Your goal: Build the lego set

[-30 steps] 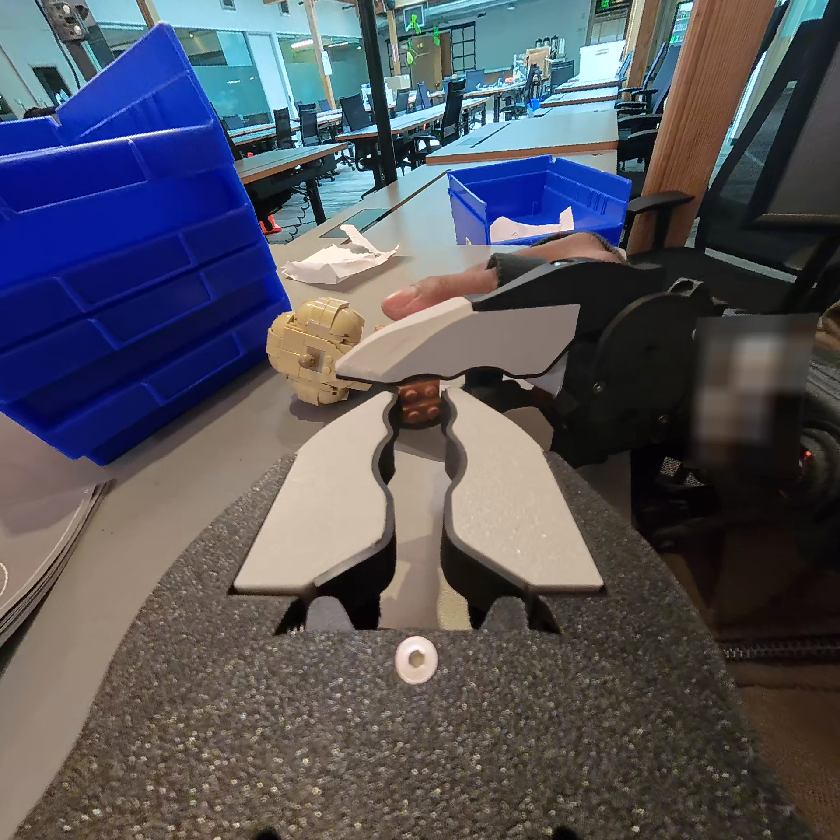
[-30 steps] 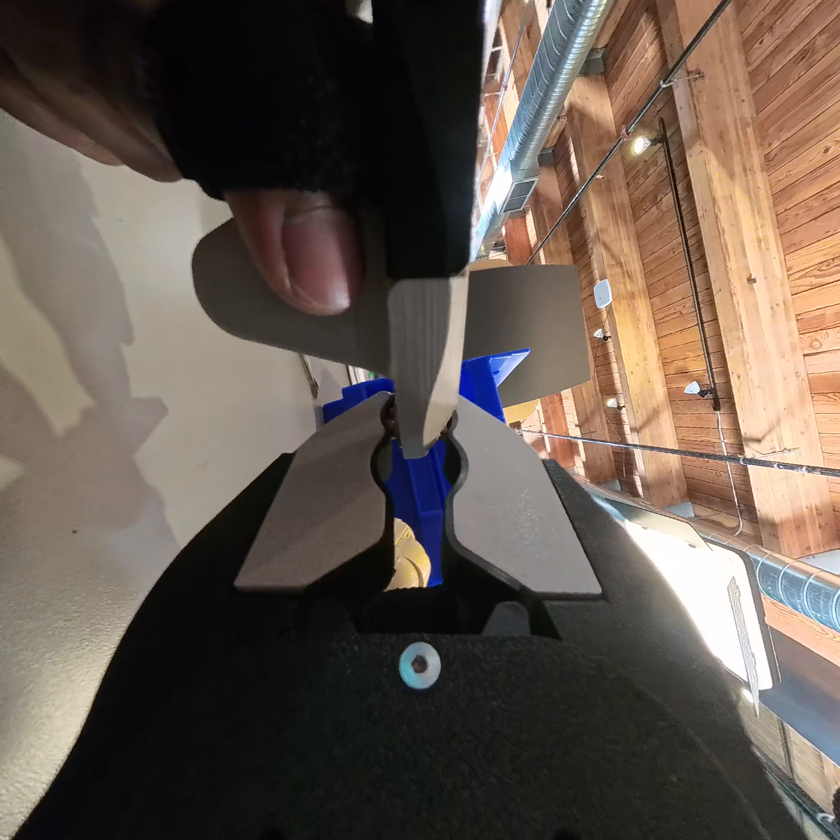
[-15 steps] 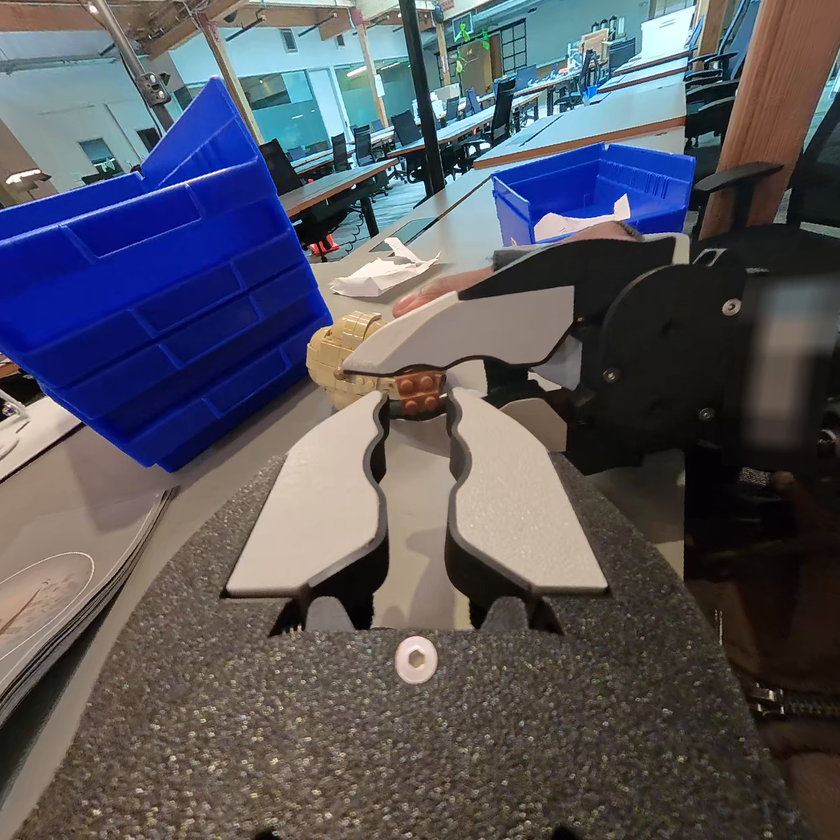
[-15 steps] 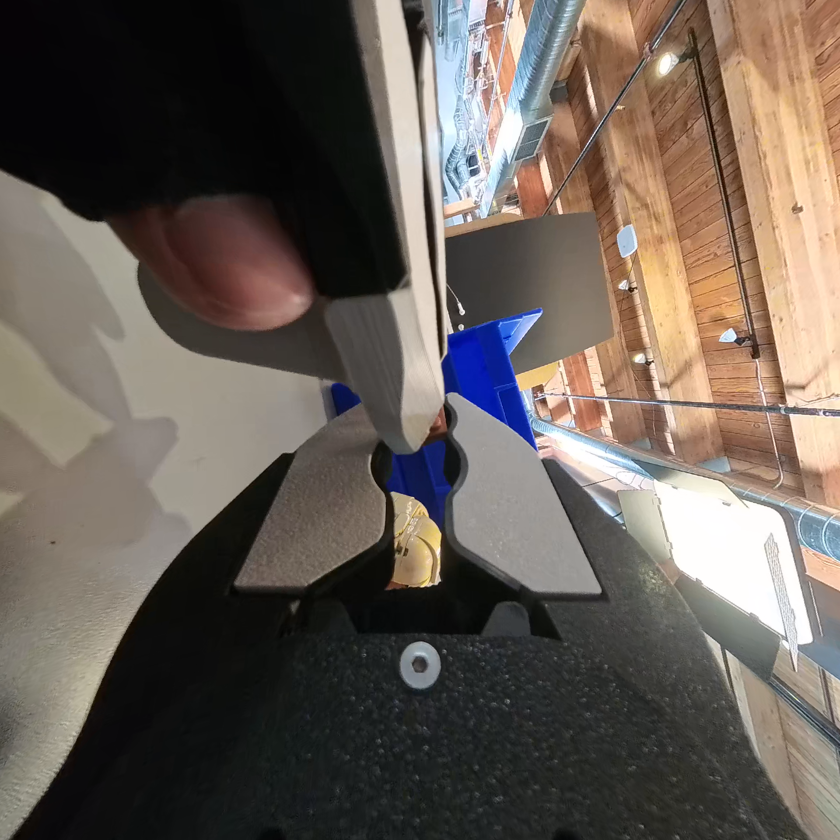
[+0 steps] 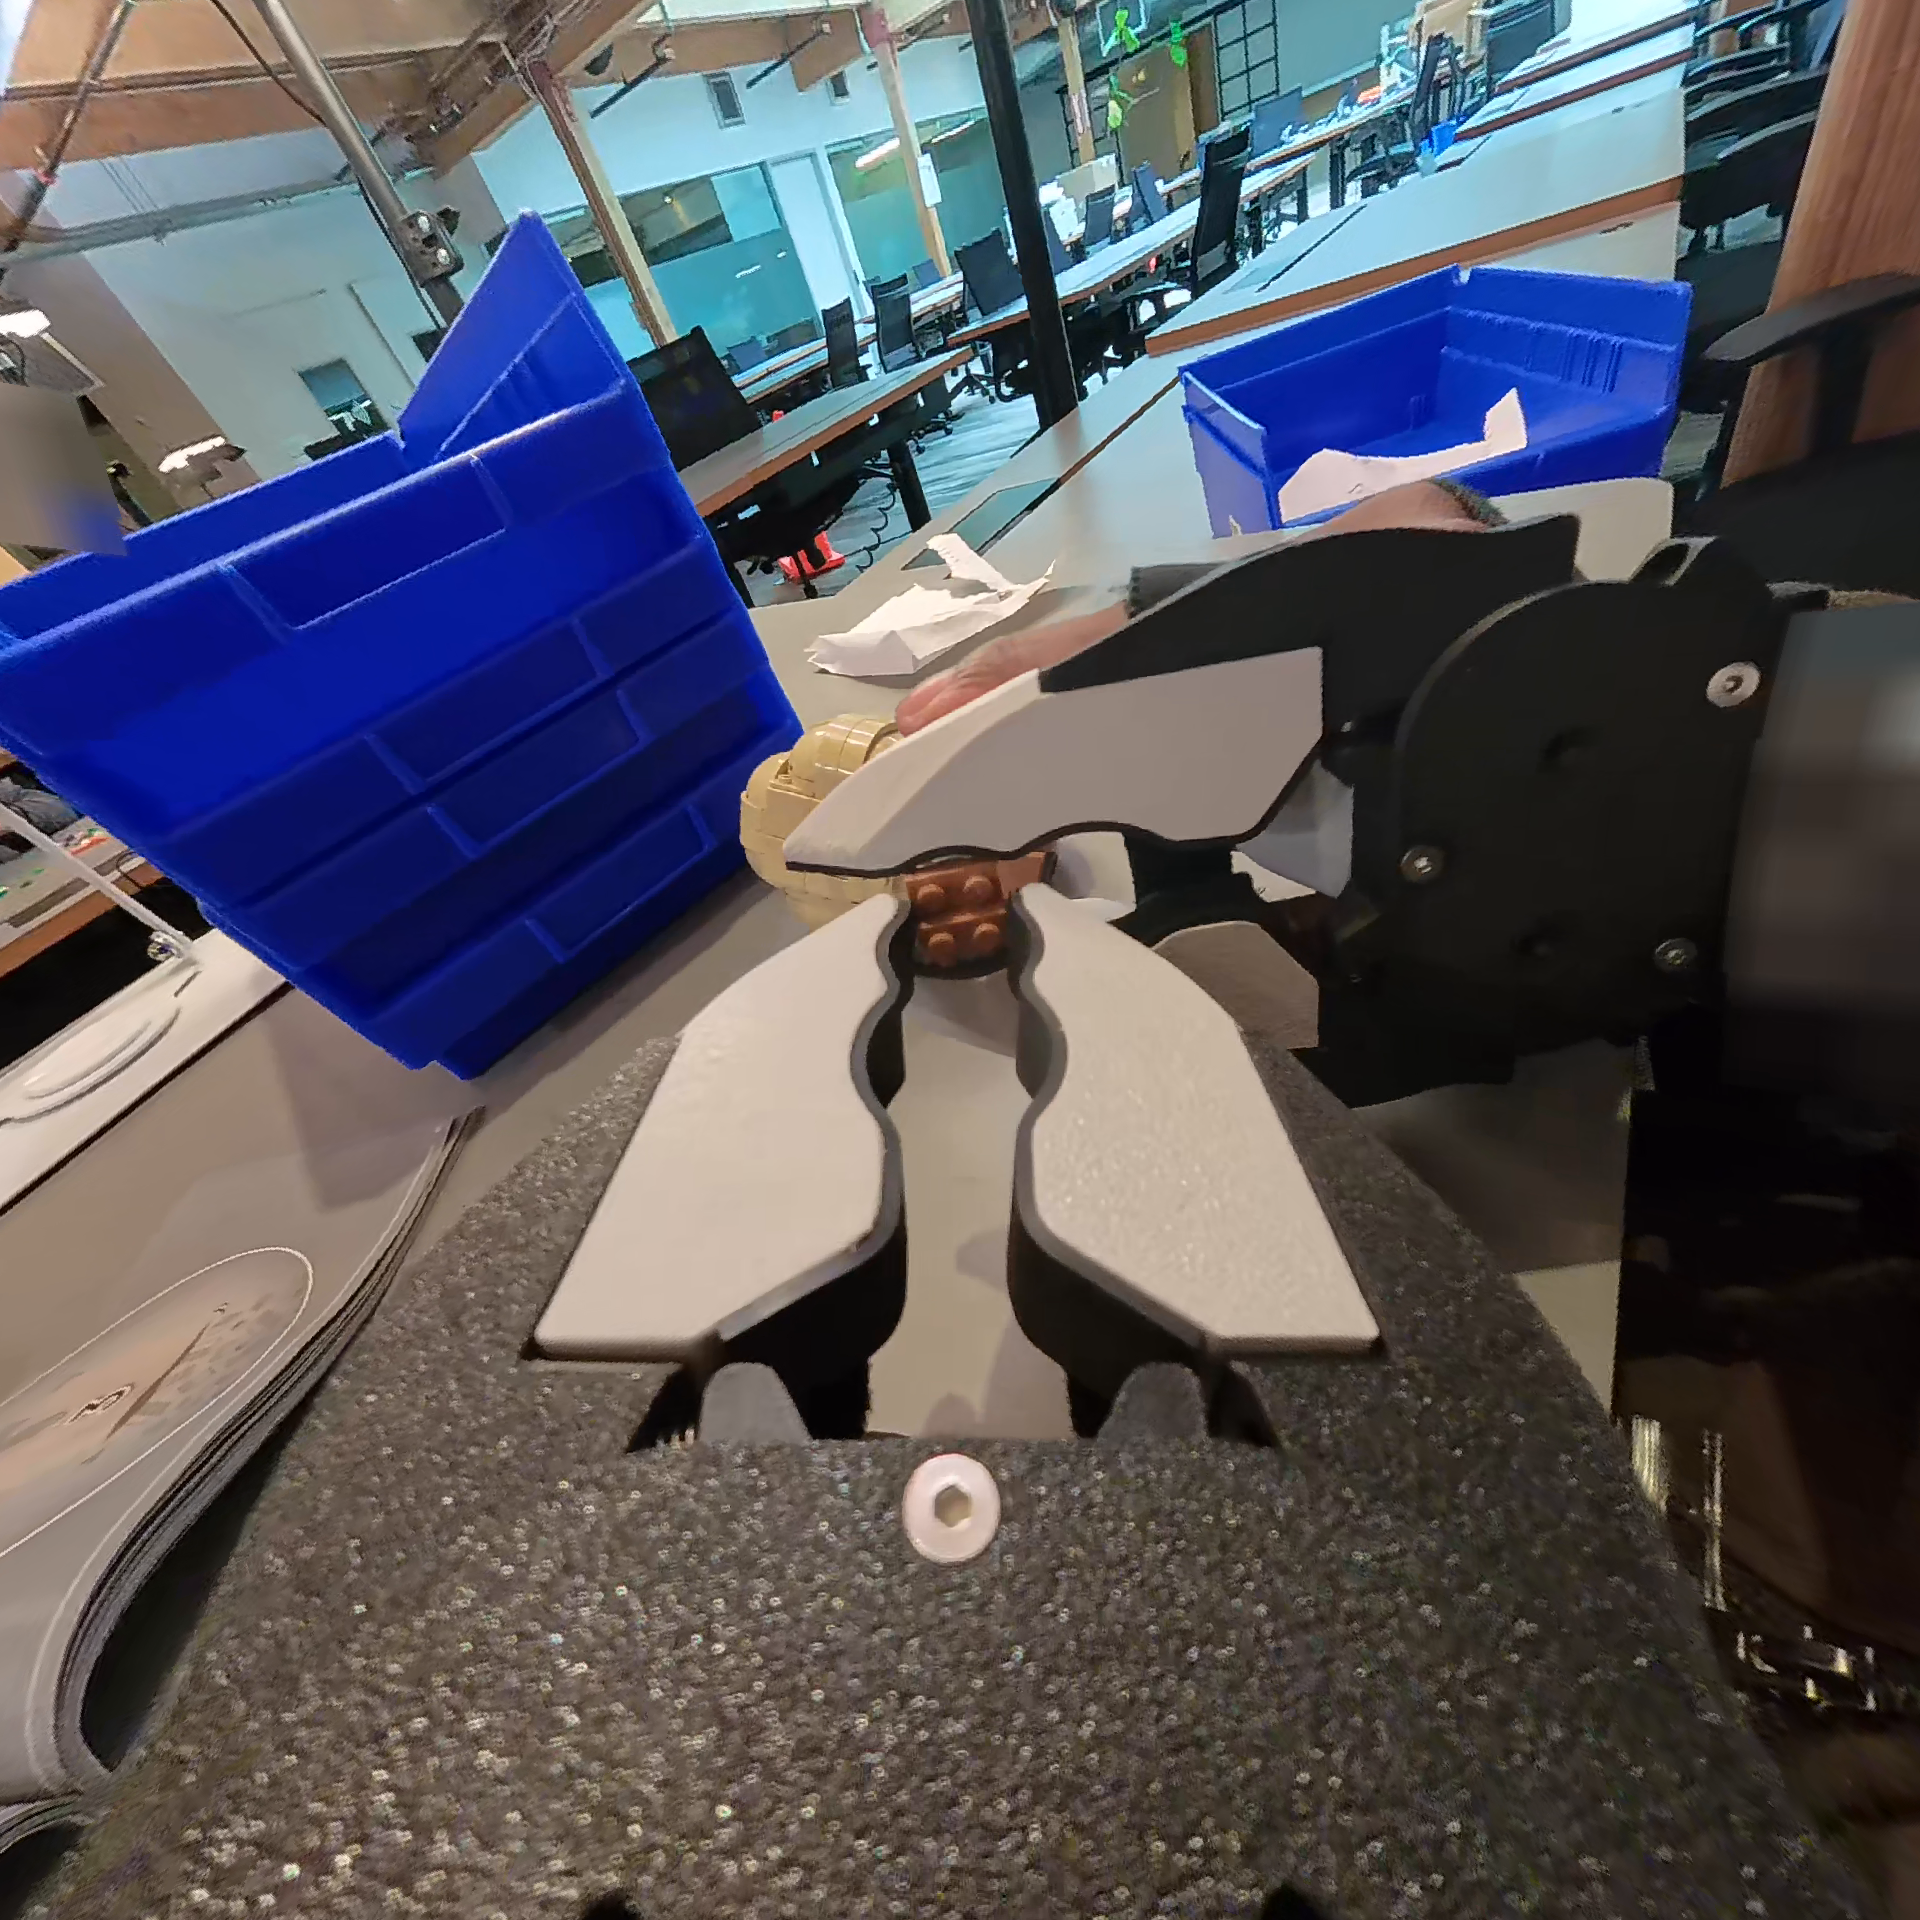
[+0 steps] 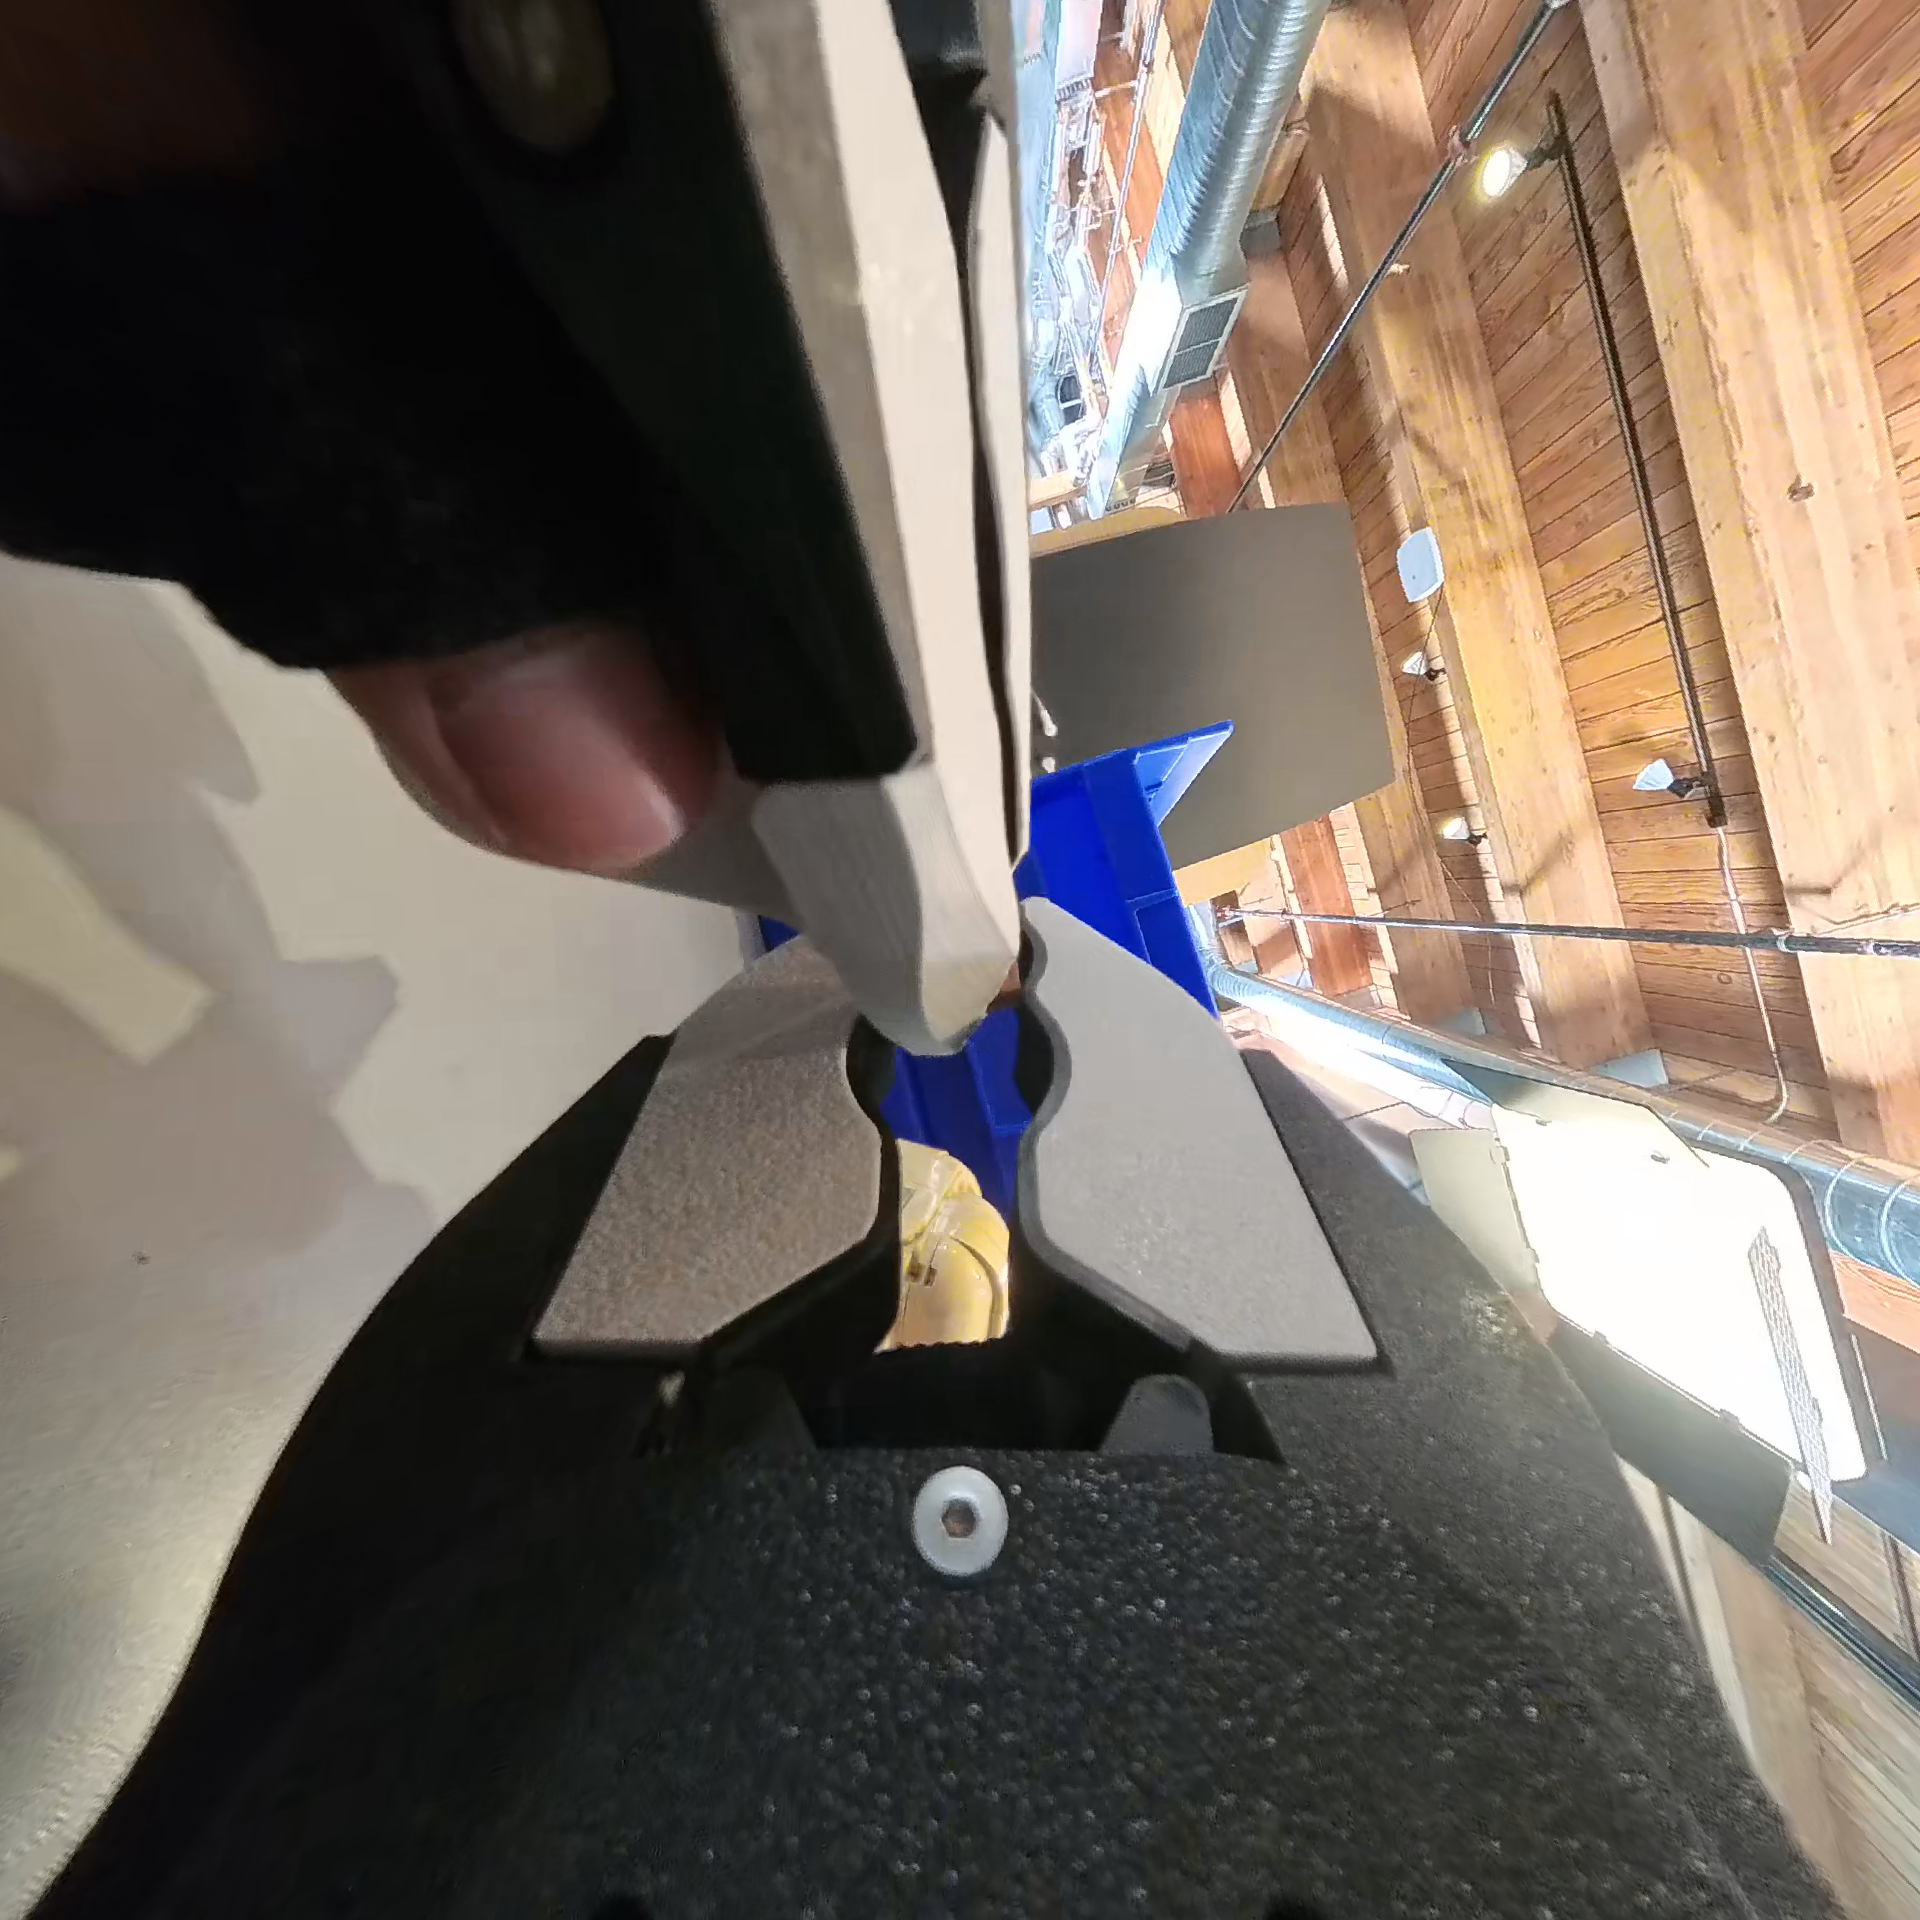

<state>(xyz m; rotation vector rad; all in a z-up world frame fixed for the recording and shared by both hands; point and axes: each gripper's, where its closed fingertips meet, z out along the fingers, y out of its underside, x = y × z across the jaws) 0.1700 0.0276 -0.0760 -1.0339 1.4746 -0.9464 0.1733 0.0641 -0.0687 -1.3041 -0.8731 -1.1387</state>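
No words clear enough to read. Open booklet (image 5: 156,1382) beside blue bin (image 5: 395,727): round drawing only.

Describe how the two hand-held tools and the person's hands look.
Each tool has two flat, light-grey fingers with wavy inner edges on a black, grainy body with a pale screw. The left tool shows this up close. The right tool has black round housings with small screws behind its fingers. The hand wears a black fingerless glove.
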